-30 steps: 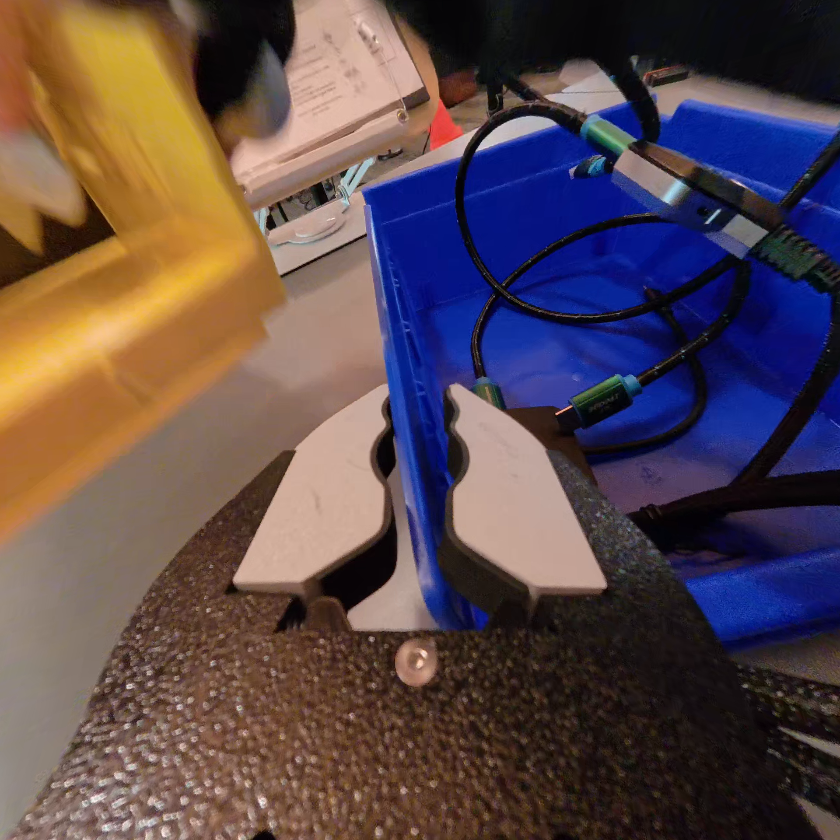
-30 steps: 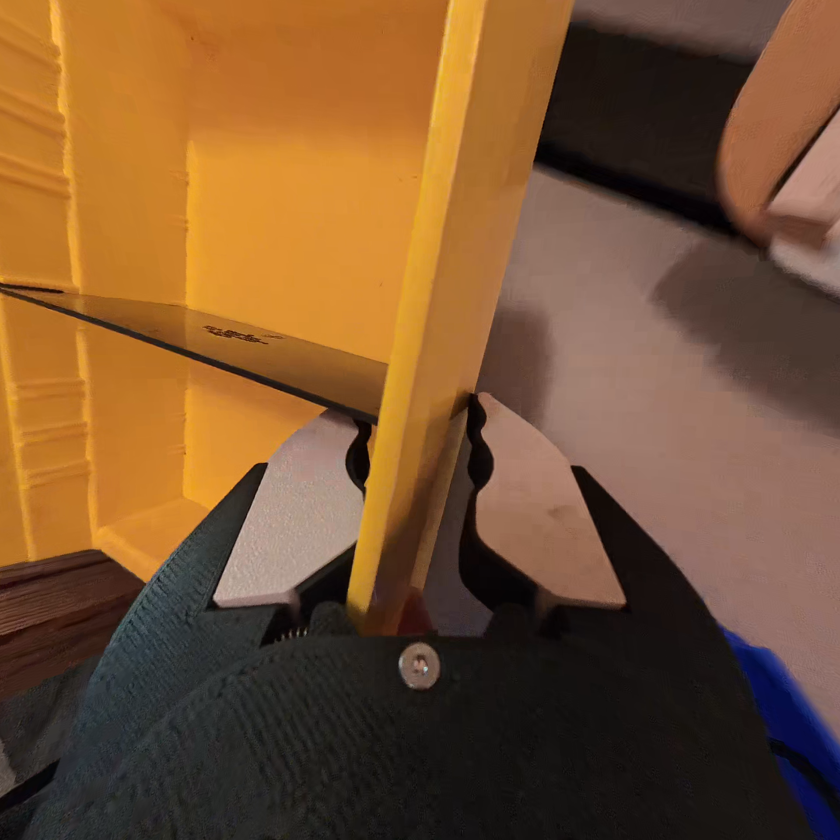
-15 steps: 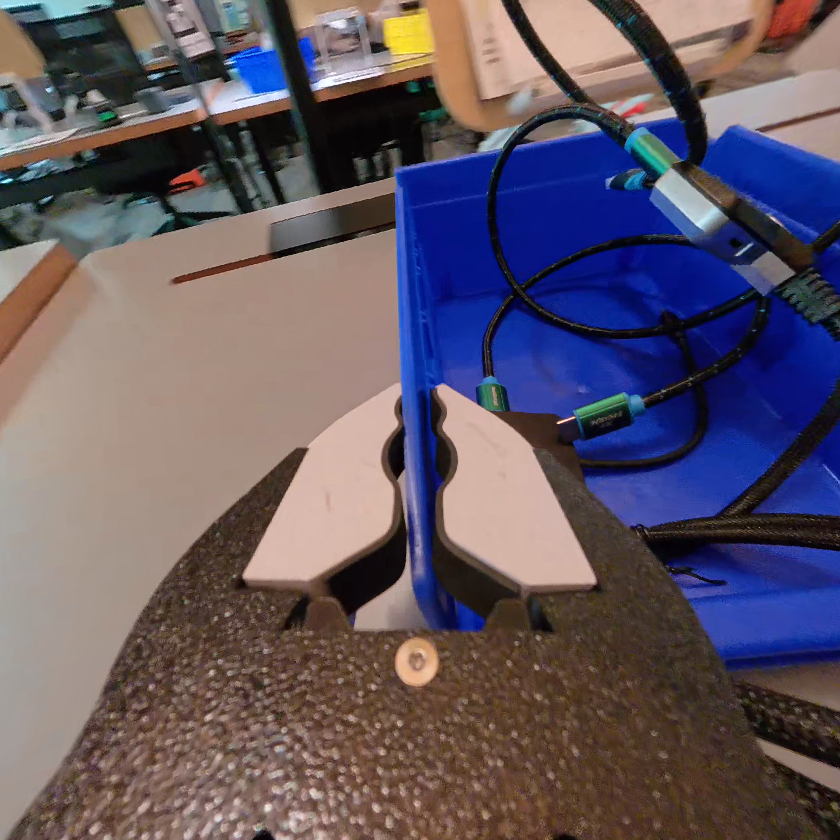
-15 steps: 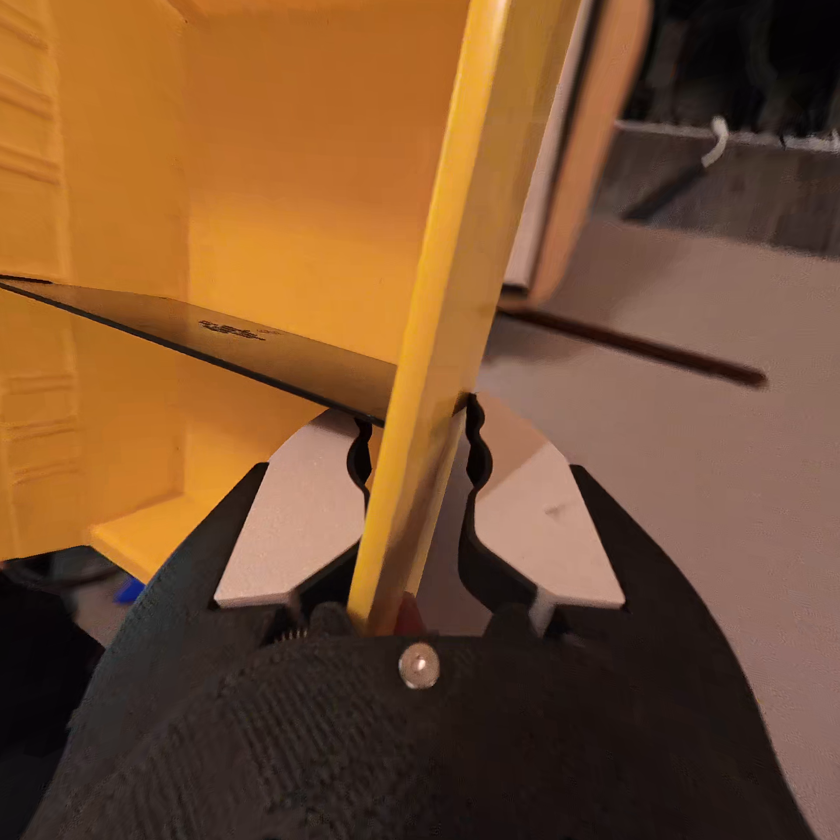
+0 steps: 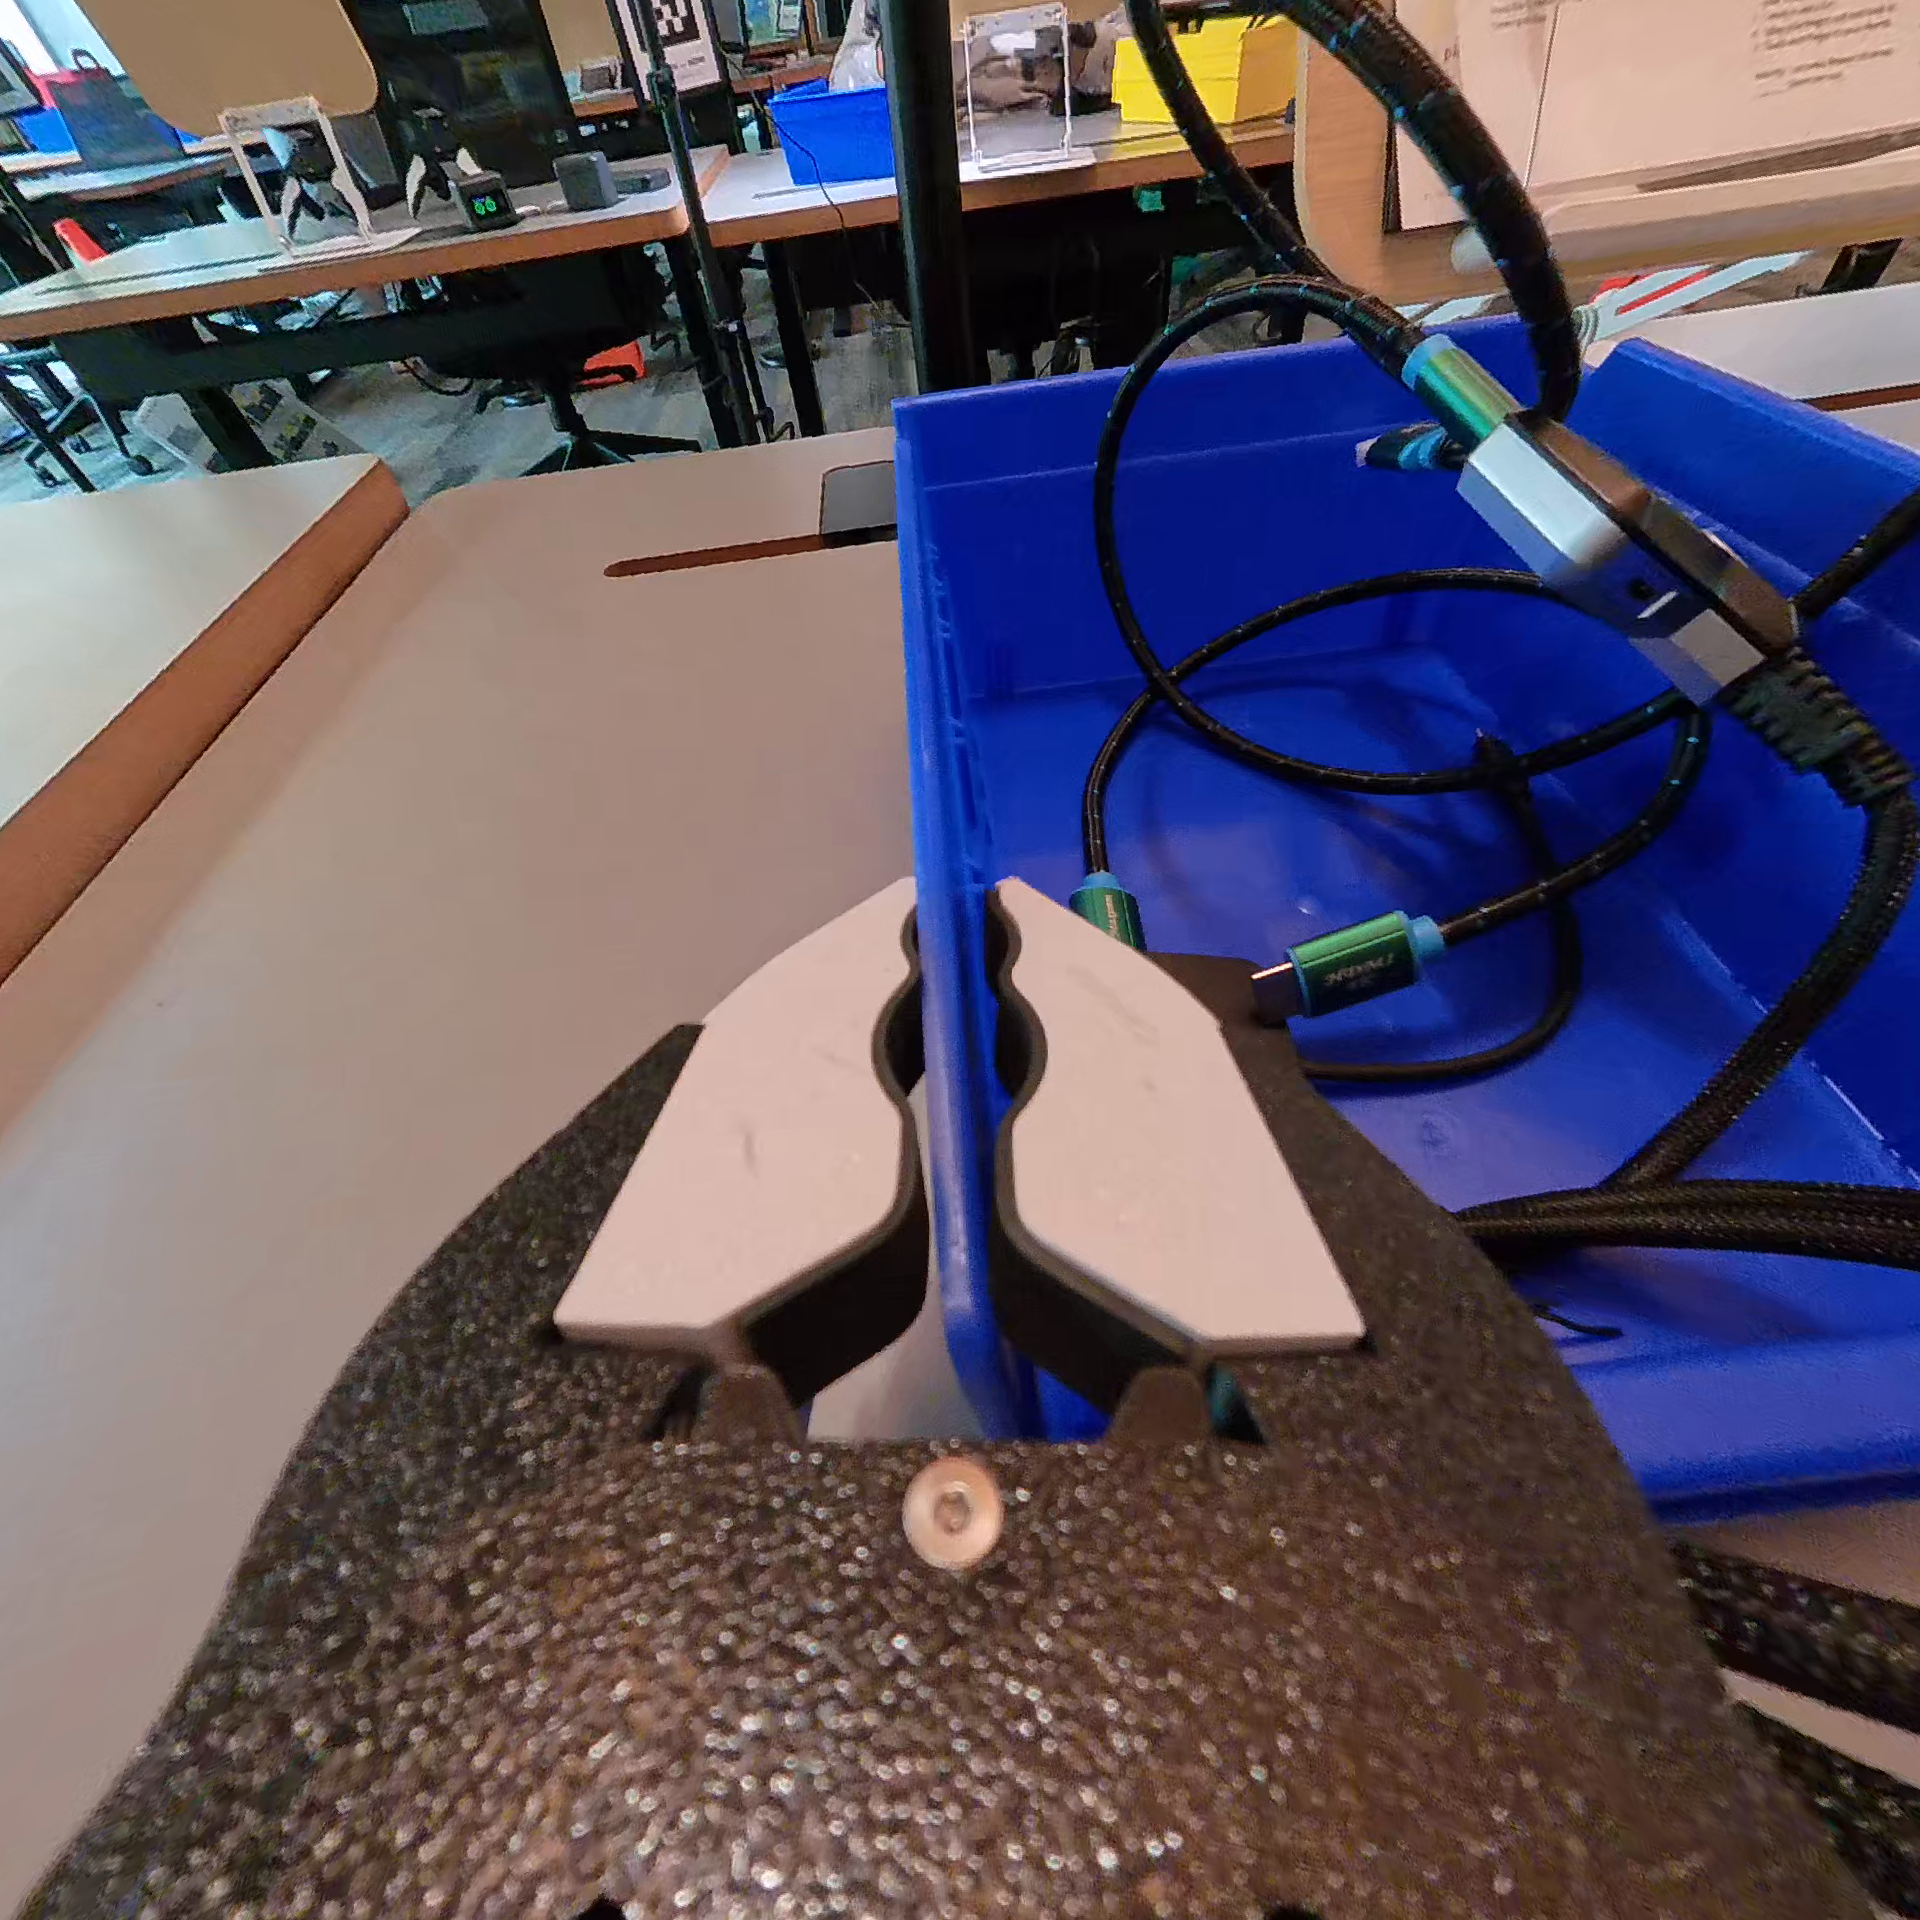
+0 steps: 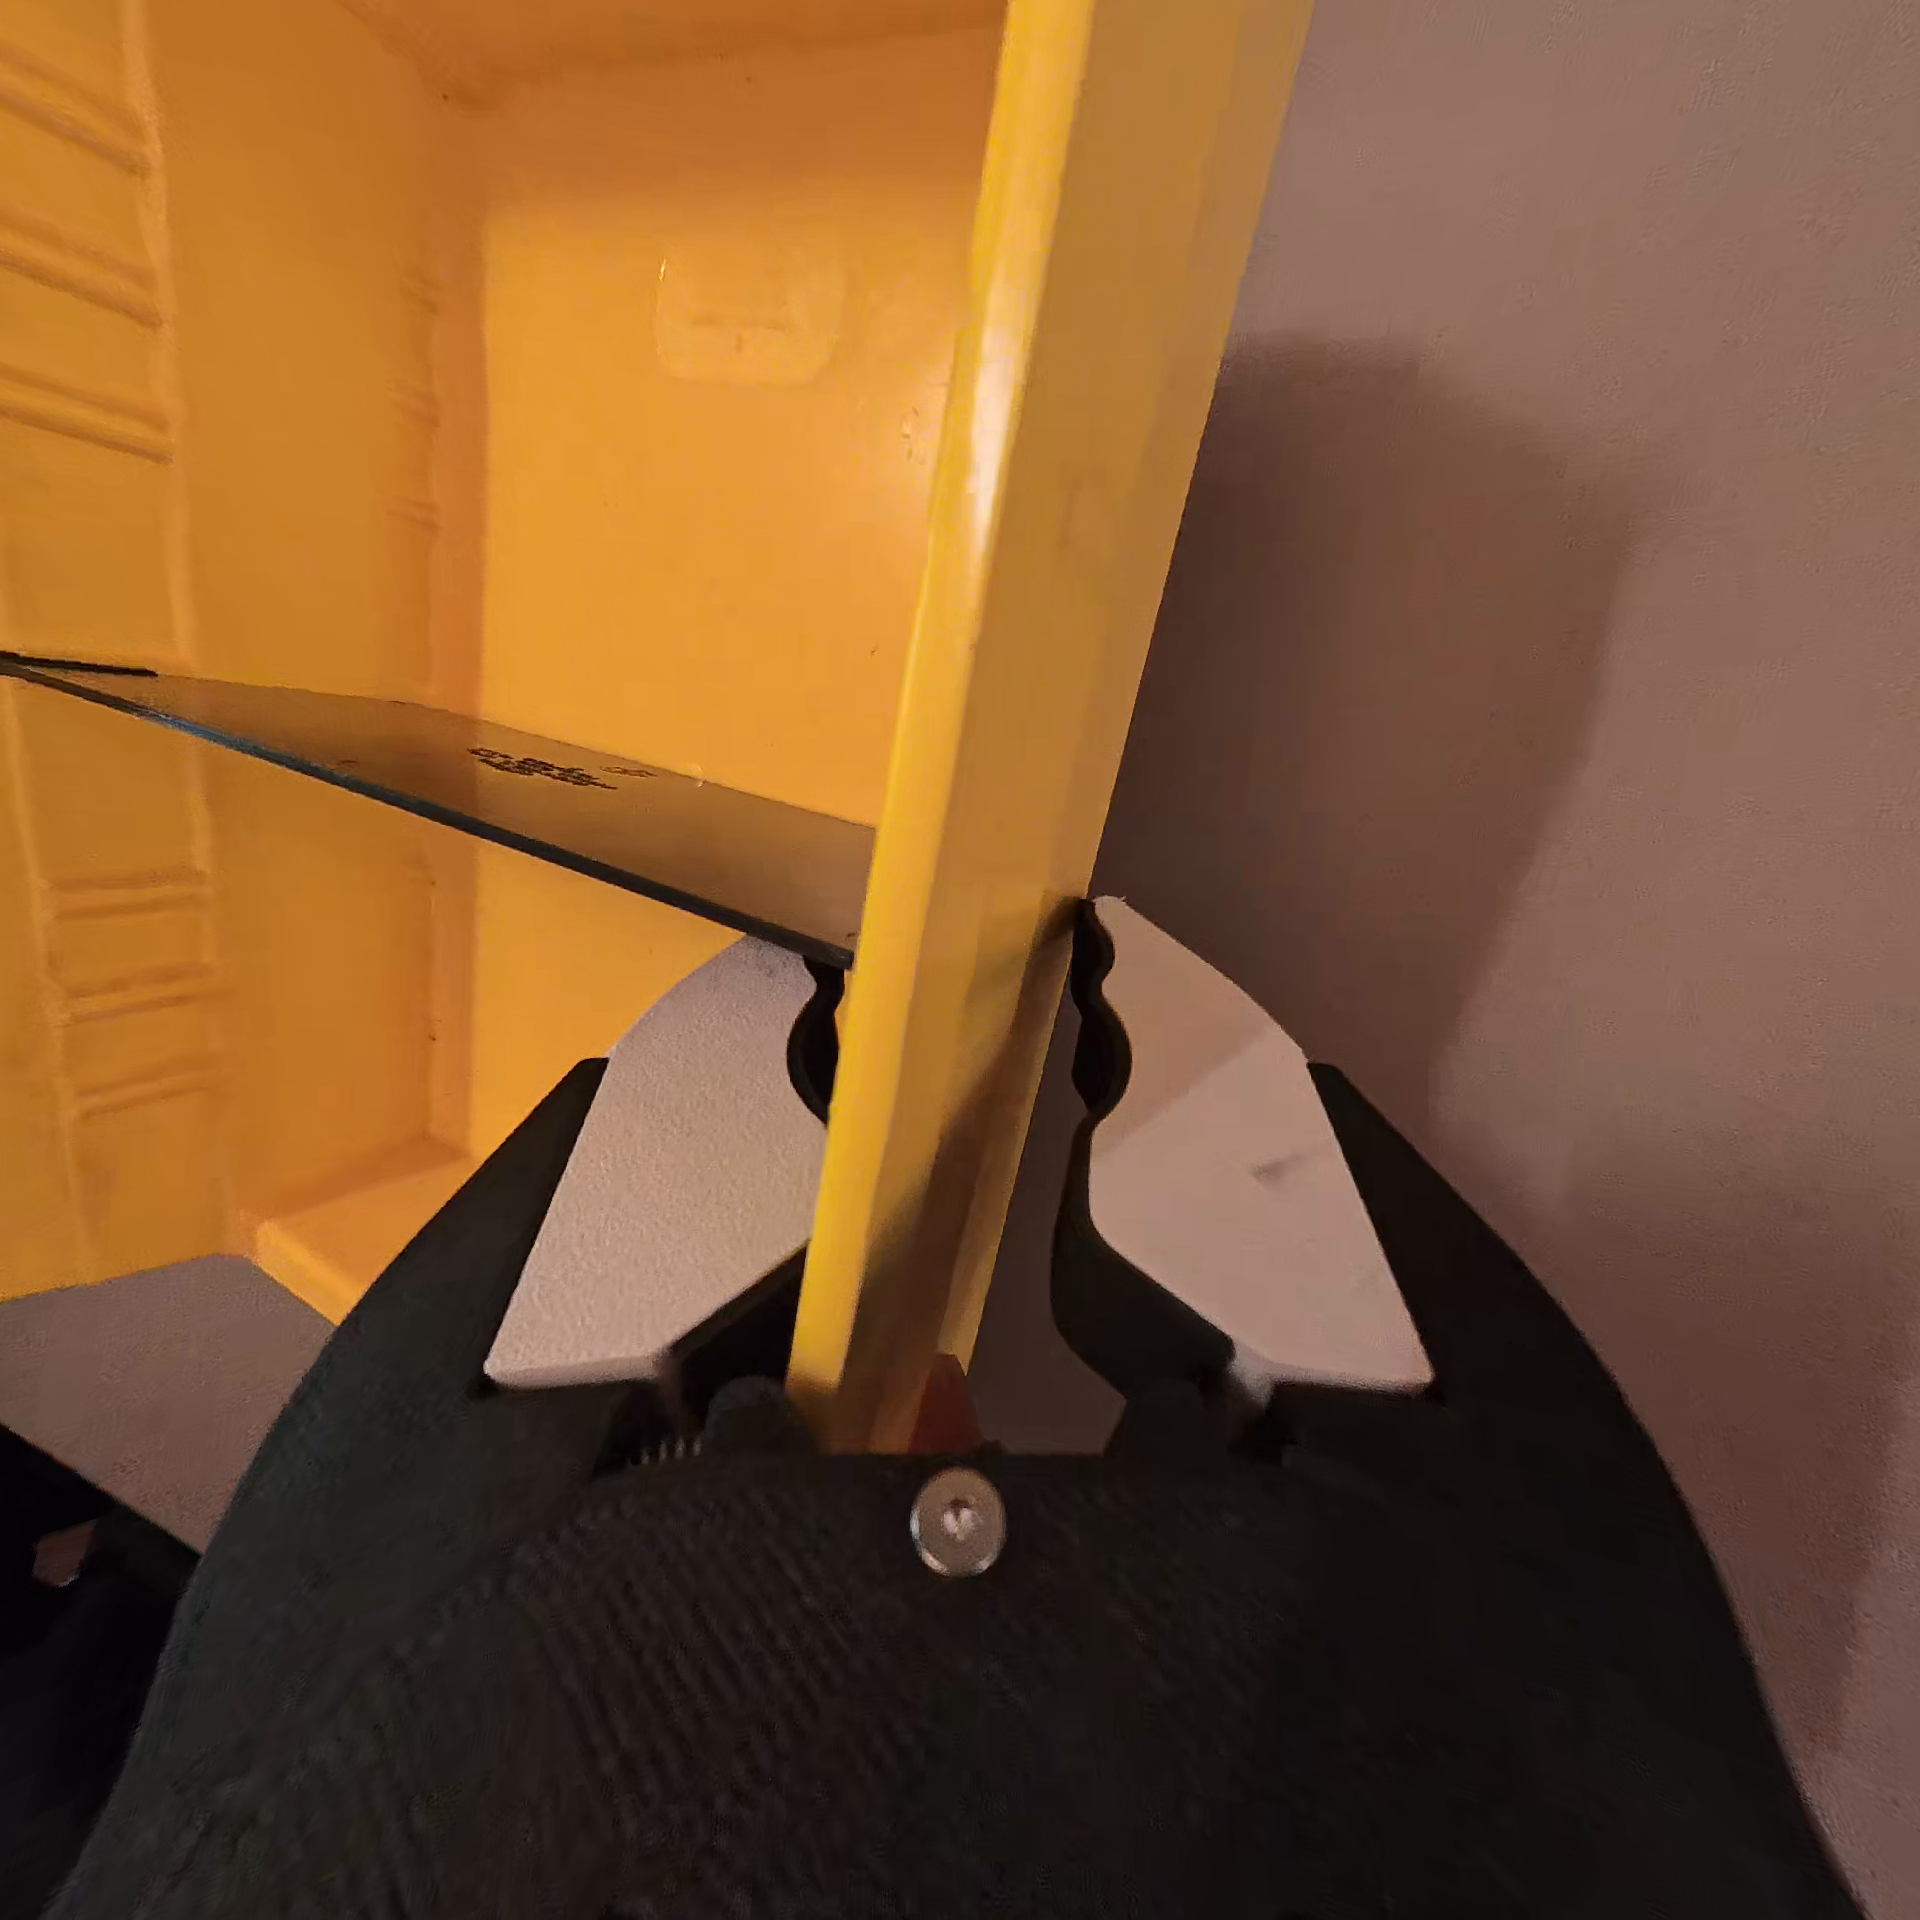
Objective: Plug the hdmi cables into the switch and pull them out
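In the left wrist view the left gripper is pinched on the near side wall of a blue bin, one finger outside the wall and the other inside it, both pressed against the plastic. The bin rests on a pale grey table. Just beyond the inner finger, on the bin floor, lies a loose HDMI plug with a green and blue collar, and a second green plug end shows right beside the fingertip. Thin black braided HDMI cables coil over the floor of the bin, and a thicker braided cable crosses the near right part. Farther back, the silver switch hangs tilted above the right side of the bin, with a green-collared cable plugged into its upper end and a ribbed black cable leaving its lower end. Beyond the bin stand other tables, chairs and a small blue bin.

In the right wrist view the right gripper is clamped on the wall of a yellow bin, a finger on each side of it. A thin black divider panel spans the inside of the yellow bin just past the fingertip. To the right of the wall lies the same grey table surface, with a shadow on it
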Demonstrator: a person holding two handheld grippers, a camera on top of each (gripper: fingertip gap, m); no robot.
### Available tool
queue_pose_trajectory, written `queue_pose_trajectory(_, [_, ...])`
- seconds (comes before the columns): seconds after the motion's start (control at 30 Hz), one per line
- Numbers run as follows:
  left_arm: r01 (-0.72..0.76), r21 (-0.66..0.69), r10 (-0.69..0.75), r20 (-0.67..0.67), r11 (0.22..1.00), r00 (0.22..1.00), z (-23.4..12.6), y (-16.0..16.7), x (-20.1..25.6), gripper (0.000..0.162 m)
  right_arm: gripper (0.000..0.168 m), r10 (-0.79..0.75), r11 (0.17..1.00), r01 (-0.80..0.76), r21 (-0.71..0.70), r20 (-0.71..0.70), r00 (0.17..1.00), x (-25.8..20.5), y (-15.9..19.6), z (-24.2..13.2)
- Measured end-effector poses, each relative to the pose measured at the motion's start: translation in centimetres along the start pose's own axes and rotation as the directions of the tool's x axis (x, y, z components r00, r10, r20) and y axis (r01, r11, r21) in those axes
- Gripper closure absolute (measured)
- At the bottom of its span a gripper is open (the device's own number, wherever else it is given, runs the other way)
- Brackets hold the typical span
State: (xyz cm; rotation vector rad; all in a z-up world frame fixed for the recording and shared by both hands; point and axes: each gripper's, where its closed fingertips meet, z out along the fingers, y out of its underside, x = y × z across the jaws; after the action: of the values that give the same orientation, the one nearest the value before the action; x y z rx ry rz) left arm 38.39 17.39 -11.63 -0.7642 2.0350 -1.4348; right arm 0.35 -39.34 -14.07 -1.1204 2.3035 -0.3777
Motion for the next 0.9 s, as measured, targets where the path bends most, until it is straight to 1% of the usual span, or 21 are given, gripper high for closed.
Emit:
queue_pose_trajectory(0.1, [-0.073, -0.004, 0.073, 0.04, 0.997, 0.997, 0.2, -0.1, -0.4, 0.155, 0.125, -0.037, 0.999, 0.037, -0.008, 0.004, 0.999, 1.6, -0.8, 0.8])
queue_pose_trajectory(0.23, [-0.06, 0.001, 0.06, 0.016, 0.998, 0.998, 1.4, -0.3, -1.5, 0.155, 0.125, -0.034, 0.998, 0.036, -0.056, 0.038, 0.999, 3.3, -1.7, 2.0])
queue_pose_trajectory(0.3, [-0.07, 0.018, 0.07, 0.009, 0.997, 0.997, 2.4, -0.5, -2.4, 0.154, 0.125, -0.051, 0.996, 0.053, -0.071, 0.024, 0.998, 4.2, -2.3, 2.4])
queue_pose_trajectory(0.37, [-0.037, 0.029, 0.037, 0.005, 0.999, 0.999, 3.2, -0.7, -3.3, 0.154, 0.126, -0.078, 0.994, 0.077, -0.079, -0.006, 0.997, 5.2, -2.5, 2.6])
queue_pose_trajectory(0.43, [-0.031, 0.031, 0.03, 0.033, 0.999, 0.999, 3.7, -0.8, -4.2, 0.155, 0.125, -0.099, 0.994, 0.099, -0.047, 0.008, 0.995, 5.5, -2.9, 2.6])
queue_pose_trajectory(0.57, [-0.032, 0.029, 0.028, 0.106, 0.999, 0.994, 4.3, -0.8, -5.7, 0.155, 0.122, -0.162, 0.987, 0.162, -0.003, -0.029, 0.986, 6.9, -3.5, 2.4])
queue_pose_trajectory(0.63, [-0.031, 0.03, 0.027, 0.116, 0.999, 0.993, 4.6, -0.9, -6.1, 0.155, 0.12, -0.19, 0.982, 0.19, -0.005, -0.074, 0.979, 7.9, -4.0, 2.1])
queue_pose_trajectory(0.77, [-0.032, 0.028, 0.029, 0.093, 0.999, 0.995, 5.1, -0.9, -6.8, 0.155, 0.123, -0.266, 0.964, 0.267, -0.02, -0.166, 0.95, 9.9, -5.5, 1.6])
queue_pose_trajectory(0.83, [-0.032, 0.03, 0.03, 0.072, 0.999, 0.997, 5.5, -1.0, -7.4, 0.154, 0.119, -0.291, 0.956, 0.294, -0.019, -0.208, 0.934, 10.6, -6.1, 1.5])
queue_pose_trajectory(0.9, [-0.026, 0.028, 0.024, 0.045, 0.999, 0.999, 5.8, -1.0, -7.9, 0.154, 0.113, -0.316, 0.947, 0.322, -0.019, -0.253, 0.914, 11.0, -6.4, 1.3])
